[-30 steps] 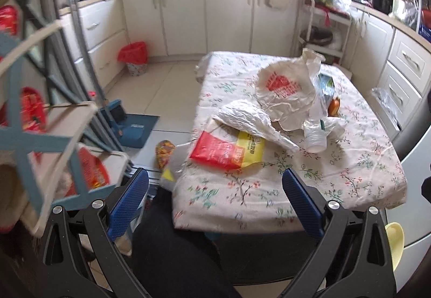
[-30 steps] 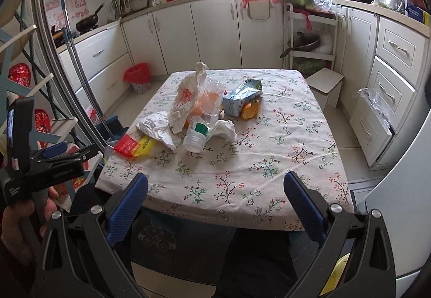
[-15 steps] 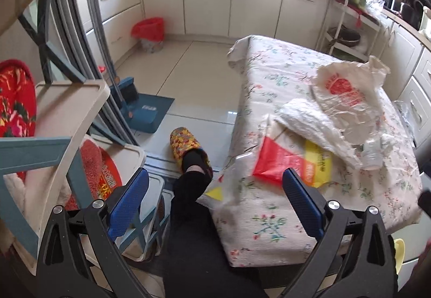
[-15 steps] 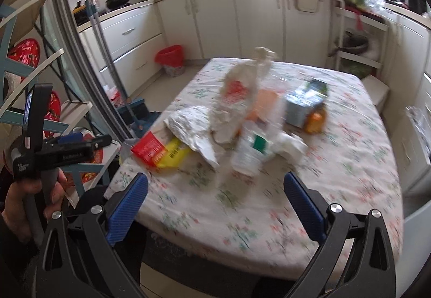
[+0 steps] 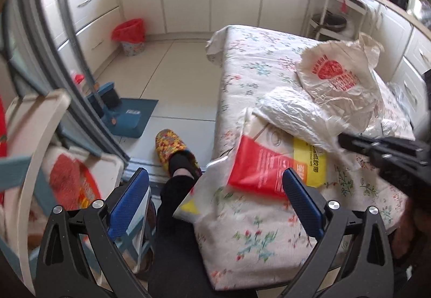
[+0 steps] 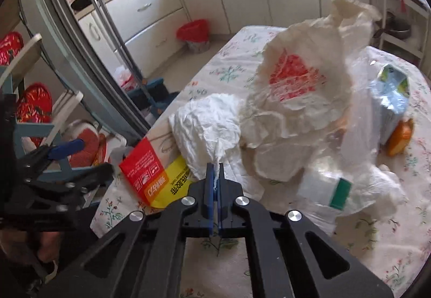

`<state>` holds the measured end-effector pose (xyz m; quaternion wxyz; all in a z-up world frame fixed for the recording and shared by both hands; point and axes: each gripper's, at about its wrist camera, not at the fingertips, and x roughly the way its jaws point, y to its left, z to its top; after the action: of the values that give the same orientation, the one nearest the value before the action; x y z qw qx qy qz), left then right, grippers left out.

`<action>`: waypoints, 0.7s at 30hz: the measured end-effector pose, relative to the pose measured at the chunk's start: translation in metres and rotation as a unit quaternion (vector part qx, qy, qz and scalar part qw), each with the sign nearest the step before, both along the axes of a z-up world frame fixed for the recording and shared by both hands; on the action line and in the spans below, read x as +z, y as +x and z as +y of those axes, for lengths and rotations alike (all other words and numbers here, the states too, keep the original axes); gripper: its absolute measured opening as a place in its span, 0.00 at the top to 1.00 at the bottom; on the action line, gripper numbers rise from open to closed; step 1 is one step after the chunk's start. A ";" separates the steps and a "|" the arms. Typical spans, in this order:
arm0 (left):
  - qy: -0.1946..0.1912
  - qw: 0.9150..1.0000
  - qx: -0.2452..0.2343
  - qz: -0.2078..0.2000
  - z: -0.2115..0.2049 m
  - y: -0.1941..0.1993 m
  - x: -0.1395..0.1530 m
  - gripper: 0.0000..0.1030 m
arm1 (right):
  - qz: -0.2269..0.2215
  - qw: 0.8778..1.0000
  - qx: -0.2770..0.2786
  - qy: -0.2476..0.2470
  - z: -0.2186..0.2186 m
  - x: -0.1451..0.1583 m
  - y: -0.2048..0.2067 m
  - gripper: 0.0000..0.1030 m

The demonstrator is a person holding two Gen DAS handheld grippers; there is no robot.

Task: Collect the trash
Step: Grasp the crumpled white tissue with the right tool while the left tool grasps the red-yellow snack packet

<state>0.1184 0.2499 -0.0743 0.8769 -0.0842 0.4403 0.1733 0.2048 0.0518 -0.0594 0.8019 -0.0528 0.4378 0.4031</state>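
Trash lies heaped on the floral tabletop (image 6: 377, 238); the right claw (image 6: 214, 171) has just closed and pinches a twisted tail of the crumpled white plastic bag (image 6: 207, 125), which rests on a red-and-yellow packet (image 6: 150, 171). The left claw (image 5: 215, 187) hangs open over the tabletop's near edge, holding nothing.

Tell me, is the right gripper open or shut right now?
Shut. The right gripper has just closed; its blue pads meet on a twisted end of the crumpled white plastic bag.
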 end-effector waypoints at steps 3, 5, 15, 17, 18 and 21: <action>0.005 1.000 -0.014 0.009 -0.003 0.017 -0.008 0.07 | 0.019 0.999 -0.009 0.034 -0.019 0.009 -0.002 0.98; 0.003 1.000 -0.021 0.017 -0.004 0.030 -0.016 0.10 | 0.022 0.998 -0.016 0.048 -0.030 0.012 -0.007 0.98; -0.058 0.997 -0.052 0.009 0.005 0.046 -0.029 0.45 | 0.063 0.994 -0.025 0.081 -0.069 0.013 -0.025 0.98; -0.063 0.996 -0.057 0.007 0.007 0.043 -0.029 0.60 | 0.068 0.994 -0.028 0.084 -0.067 0.011 -0.024 0.98; -0.059 0.996 -0.060 0.008 0.007 0.041 -0.027 0.63 | 0.072 0.993 -0.029 0.086 -0.068 0.010 -0.024 0.98; -0.062 0.996 -0.057 0.014 0.014 0.036 -0.023 0.87 | 0.075 0.993 -0.031 0.089 -0.076 0.011 -0.029 0.98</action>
<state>0.1544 0.2641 -0.0972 0.8724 -0.1107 0.4662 0.0963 0.1759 -0.0238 -0.0485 0.7804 0.0632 0.4605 0.4182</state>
